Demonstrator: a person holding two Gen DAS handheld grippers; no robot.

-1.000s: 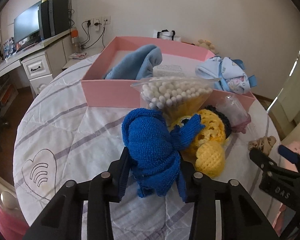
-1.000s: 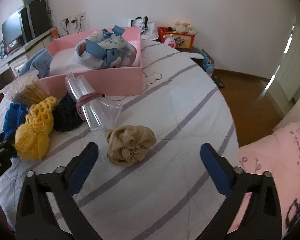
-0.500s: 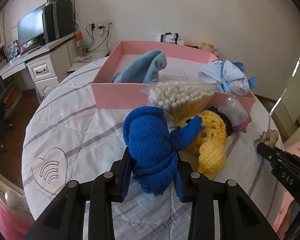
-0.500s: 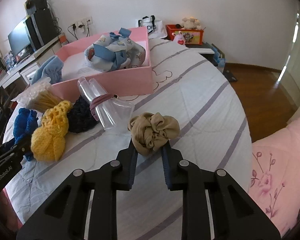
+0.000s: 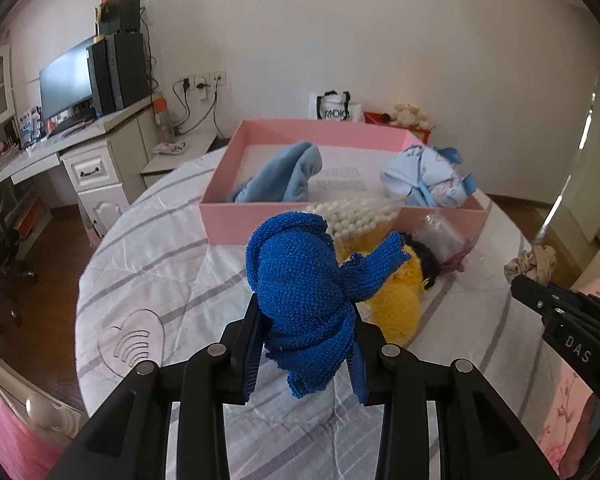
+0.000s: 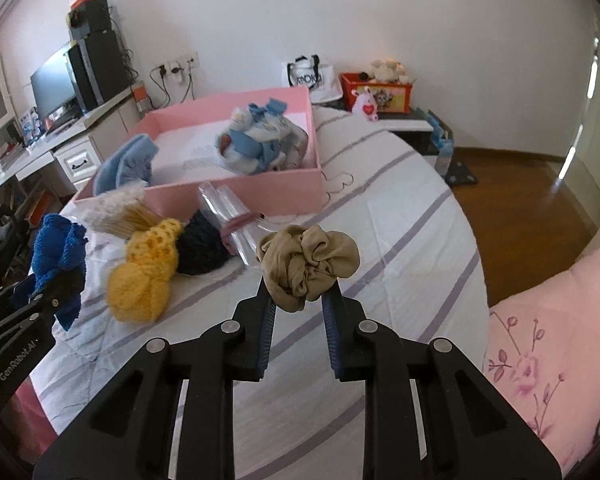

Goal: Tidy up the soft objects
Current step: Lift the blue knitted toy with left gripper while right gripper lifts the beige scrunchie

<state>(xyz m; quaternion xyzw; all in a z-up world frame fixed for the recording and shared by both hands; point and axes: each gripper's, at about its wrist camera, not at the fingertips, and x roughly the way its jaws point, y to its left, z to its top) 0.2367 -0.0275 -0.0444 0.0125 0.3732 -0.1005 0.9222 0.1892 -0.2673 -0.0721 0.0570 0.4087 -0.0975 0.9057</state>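
Left claw (image 5: 306, 354) pinches blue knit (image 5: 300, 280); right claw (image 6: 298, 312) has just closed on tan scrunchie (image 6: 308, 266). Both look light and squashy; mid-bunch grips should hold.

Legible markings, placed relative to the pink box (image 5: 260, 216):
- "RADIO" (first letter uncertain), dark letters on white shopping bag (image 5: 334, 109) behind the box's far wall
- "DAS", white letters on black body of right gripper (image 5: 529, 280), to the right of the box
- "GenRobot.AI", white letters on black body of left gripper (image 6: 54, 280), nearer than the box's left corner
- Printed sheet (image 5: 340, 178) inside the box: text too small to read
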